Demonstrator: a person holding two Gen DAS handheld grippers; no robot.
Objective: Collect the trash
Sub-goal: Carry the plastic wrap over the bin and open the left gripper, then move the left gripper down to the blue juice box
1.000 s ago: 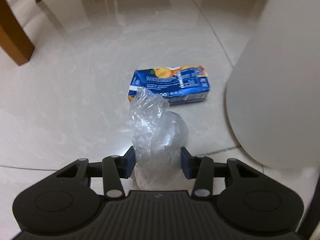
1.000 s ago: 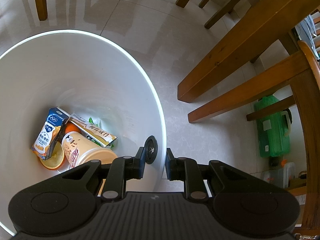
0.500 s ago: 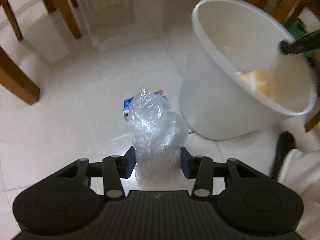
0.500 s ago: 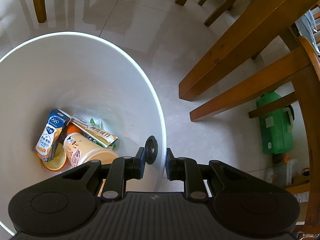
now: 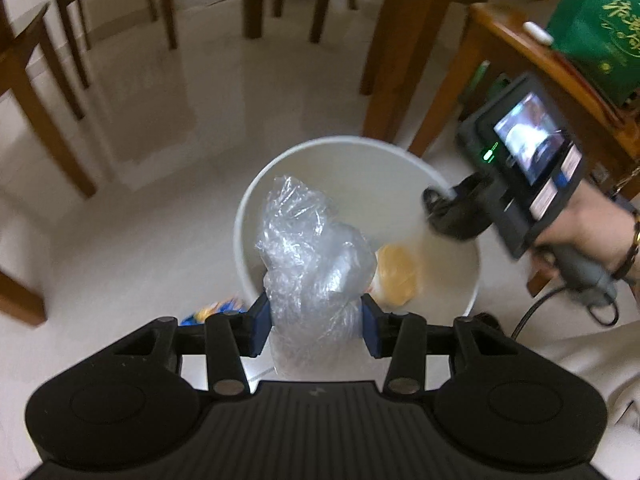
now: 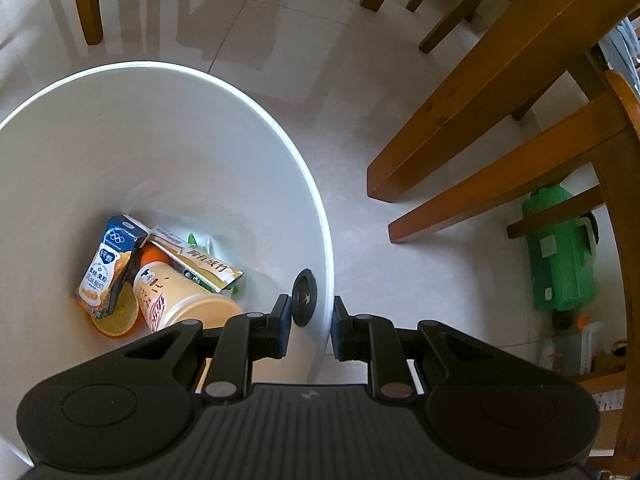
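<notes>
Floor tiles [image 5: 168, 168] are stretching pale and glossy under wooden chair legs [image 5: 60, 148], and a white bin [image 5: 460, 300] is standing on them, tipped a little by its rim.

The right gripper [image 6: 307, 325] is pinching that rim, its fingers narrow, one inside the wall and one outside, steadying the bin. In the left wrist view a hand [image 5: 588, 232] is gripping the handle of this tool.

Inside the bin, several pieces are already lying at the bottom: a paper cup [image 6: 180, 300], a small blue and white drink carton [image 6: 108, 264], a flattened wrapper [image 6: 200, 264] and something orange beneath them.

The left gripper [image 5: 316, 328] is holding a crumpled clear plastic bag [image 5: 316, 256] between its blue fingers [image 5: 258, 326], and the bag is hanging above the bin's open mouth, seemingly ready to drop.

A blue juice box [image 5: 212, 312] is lying on the floor just beside the bin, partly hidden behind the gripper. So the job looks well along, though not finished: the bag has to go in, and the juice box is waiting.
</notes>
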